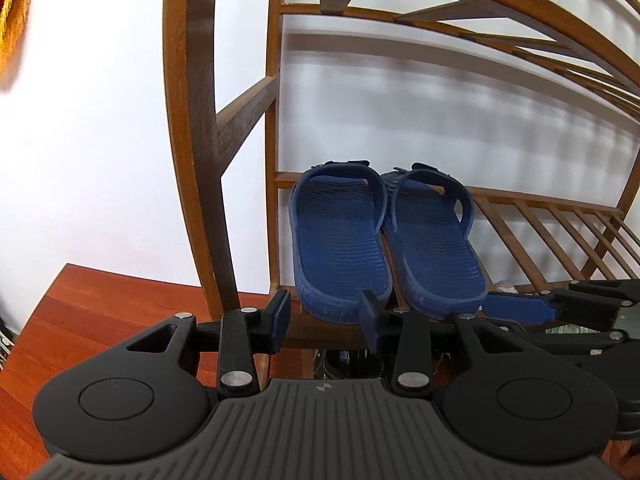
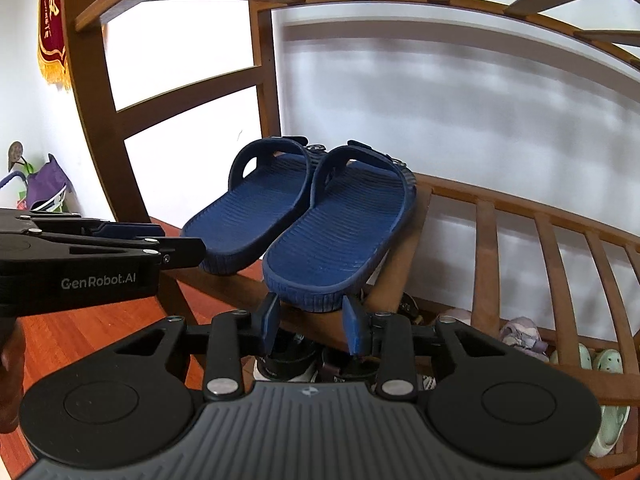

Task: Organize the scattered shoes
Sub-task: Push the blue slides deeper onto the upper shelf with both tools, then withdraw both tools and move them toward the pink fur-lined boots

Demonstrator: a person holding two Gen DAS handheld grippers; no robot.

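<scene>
A pair of blue slippers sits side by side on a slatted shelf [image 1: 552, 236] of a wooden shoe rack [image 1: 192, 160], toes toward the white wall [image 1: 440, 112] and heels overhanging the shelf's front edge.

The left gripper [image 1: 326, 316] has its fingers [image 1: 280, 312] spread wide, one on each side of the heel of the left slipper [image 1: 340, 240]. The heel lies just ahead of and between the fingertips, and neither pad is seen pressing on it. The right slipper [image 1: 436, 248] lies just beyond the right-hand finger, its side touching the first slipper.

In the right wrist view, the right gripper [image 2: 312, 320] likewise stands with its fingers [image 2: 354, 328] apart, bracketing the heel of the right slipper [image 2: 340, 232], which sits directly ahead of them. The pads are close to the sole's edge; whether they touch it cannot be told. The left slipper [image 2: 244, 216] is ahead and to the left of these fingers, with the left gripper [image 2: 176, 246] reaching in sideways at its heel.

Below the fingers, on a lower shelf, several other shoes show: dark ones [image 2: 288, 356] right beneath, pale green clogs [image 2: 608, 364] far to the right. To the left of the rack are a red wooden floor [image 1: 80, 320] and a fringed red banner [image 2: 52, 28] on the wall.
</scene>
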